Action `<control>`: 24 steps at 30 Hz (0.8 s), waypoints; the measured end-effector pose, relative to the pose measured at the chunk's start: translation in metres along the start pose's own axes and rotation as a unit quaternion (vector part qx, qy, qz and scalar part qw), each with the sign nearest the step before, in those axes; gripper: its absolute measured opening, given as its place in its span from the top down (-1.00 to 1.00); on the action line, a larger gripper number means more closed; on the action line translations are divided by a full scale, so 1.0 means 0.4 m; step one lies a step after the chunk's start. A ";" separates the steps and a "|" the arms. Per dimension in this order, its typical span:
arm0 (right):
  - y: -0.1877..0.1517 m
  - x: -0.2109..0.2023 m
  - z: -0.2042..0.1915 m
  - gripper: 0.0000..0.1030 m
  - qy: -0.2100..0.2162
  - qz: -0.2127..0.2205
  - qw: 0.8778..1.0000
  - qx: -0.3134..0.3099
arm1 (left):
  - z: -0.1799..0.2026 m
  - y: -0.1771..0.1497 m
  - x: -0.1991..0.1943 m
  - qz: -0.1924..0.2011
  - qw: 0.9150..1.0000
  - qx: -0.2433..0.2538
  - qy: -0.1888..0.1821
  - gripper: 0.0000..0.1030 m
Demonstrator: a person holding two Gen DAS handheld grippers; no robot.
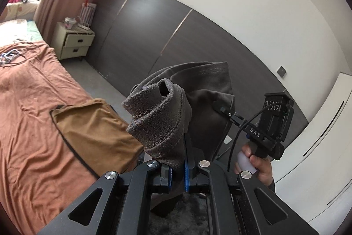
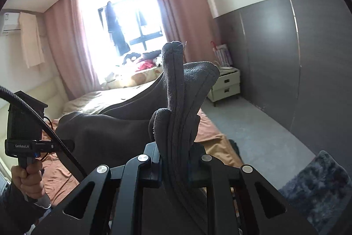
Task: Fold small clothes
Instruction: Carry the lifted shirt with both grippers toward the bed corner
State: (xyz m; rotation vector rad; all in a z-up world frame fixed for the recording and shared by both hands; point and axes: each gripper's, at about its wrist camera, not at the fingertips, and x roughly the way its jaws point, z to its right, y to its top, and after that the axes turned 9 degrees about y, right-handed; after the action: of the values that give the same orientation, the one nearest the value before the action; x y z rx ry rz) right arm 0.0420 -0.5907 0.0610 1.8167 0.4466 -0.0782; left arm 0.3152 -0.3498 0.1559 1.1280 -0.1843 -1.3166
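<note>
Left tool (image 1: 176, 171): blue pads pressed together on a bunched edge of the dark grey garment (image 1: 204, 89). The pinched portion stands up as a rolled cuff or hem with ribbed texture, overlock stitching along the edge and an open tubular end at the top.

Right tool (image 2: 176, 160): jaws pinching a thick, folded bundle of the same garment, several stitched hems stacked upright.

From the right wrist view the cloth spans leftward in a smooth, slack sheet to the other tool; it is carried in the air, above the bed (image 1: 33, 102).

A person's hand (image 1: 257, 163) grips the right tool's handle; another hand (image 2: 28, 180) grips the left.

Beneath: a tan cloth (image 1: 92, 124) on the orange bedsheet.

Beyond: cream nightstand (image 1: 76, 42), dark wall panels (image 1: 143, 36).
</note>
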 end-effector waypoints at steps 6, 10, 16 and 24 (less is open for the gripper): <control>-0.004 0.041 -0.004 0.77 -0.015 -0.001 1.000 0.015 | -0.019 0.043 0.106 -0.020 1.000 -0.005 -0.019 0.86; -0.001 0.096 -0.010 0.77 -0.020 -0.008 1.000 0.022 | -0.045 0.063 0.160 -0.031 0.999 -0.012 -0.022 0.86; -0.004 0.202 -0.020 0.77 -0.025 -0.022 0.999 0.041 | -0.152 0.098 0.245 -0.047 0.998 -0.037 -0.019 0.86; -0.003 0.374 -0.064 0.77 -0.033 -0.060 0.996 0.049 | -0.325 0.133 0.332 -0.053 0.996 -0.077 0.002 0.86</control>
State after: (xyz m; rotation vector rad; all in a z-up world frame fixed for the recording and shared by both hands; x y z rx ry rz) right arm 0.1752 -0.5275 0.0255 1.8763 0.5118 -0.2472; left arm 0.4807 -0.3972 0.0680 1.0208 -0.0188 -1.3975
